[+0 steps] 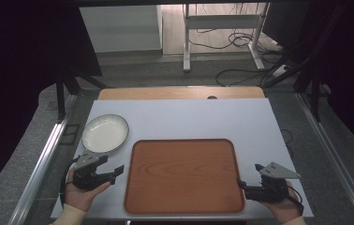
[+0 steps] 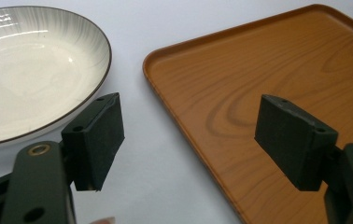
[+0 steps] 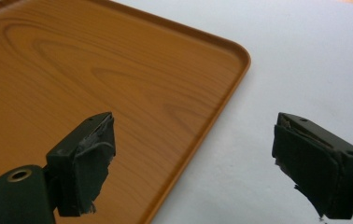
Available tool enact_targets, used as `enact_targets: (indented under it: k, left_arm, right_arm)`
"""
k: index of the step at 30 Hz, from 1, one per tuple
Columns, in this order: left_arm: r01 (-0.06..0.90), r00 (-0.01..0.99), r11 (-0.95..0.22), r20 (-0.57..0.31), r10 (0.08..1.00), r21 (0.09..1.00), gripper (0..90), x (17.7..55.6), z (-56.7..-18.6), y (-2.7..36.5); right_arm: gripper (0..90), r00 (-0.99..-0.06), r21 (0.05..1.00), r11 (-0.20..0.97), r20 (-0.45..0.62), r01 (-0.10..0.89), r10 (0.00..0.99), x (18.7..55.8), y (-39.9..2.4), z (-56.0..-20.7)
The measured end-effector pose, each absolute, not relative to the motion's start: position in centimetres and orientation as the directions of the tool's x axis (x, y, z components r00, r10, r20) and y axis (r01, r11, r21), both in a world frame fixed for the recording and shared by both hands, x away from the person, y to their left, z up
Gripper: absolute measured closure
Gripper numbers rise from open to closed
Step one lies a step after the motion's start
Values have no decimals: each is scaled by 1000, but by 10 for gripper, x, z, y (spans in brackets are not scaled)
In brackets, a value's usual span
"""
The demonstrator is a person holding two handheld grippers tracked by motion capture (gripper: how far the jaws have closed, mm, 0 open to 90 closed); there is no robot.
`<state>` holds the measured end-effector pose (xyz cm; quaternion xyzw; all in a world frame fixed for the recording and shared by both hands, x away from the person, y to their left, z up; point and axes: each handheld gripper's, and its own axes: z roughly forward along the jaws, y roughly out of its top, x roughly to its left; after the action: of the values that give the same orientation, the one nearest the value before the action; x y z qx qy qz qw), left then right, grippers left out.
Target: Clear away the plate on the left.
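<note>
The left tool (image 1: 112,171) and right tool (image 1: 244,185) rest at the near edge of the white tabletop (image 1: 180,119), both spread and empty. Between them lies the flat wooden-look tray (image 1: 183,174), probably light and stiff. At the left tool's 12 o'clock sits the round white ceramic plate (image 1: 105,133): likely fragile, glazed-slick, best pinched at its raised rim.
</note>
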<state>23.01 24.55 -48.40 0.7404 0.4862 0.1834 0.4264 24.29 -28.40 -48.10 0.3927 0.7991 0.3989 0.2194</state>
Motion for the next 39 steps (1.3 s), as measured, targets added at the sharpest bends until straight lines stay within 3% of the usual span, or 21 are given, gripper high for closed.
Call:
enact_targets:
  k: [39]
  left_arm:
    - [599, 444, -163, -155, 883, 784, 242, 231, -484, 253]
  right_arm:
    - [154, -600, 795, 383, -31, 470, 799, 243, -287, -481]
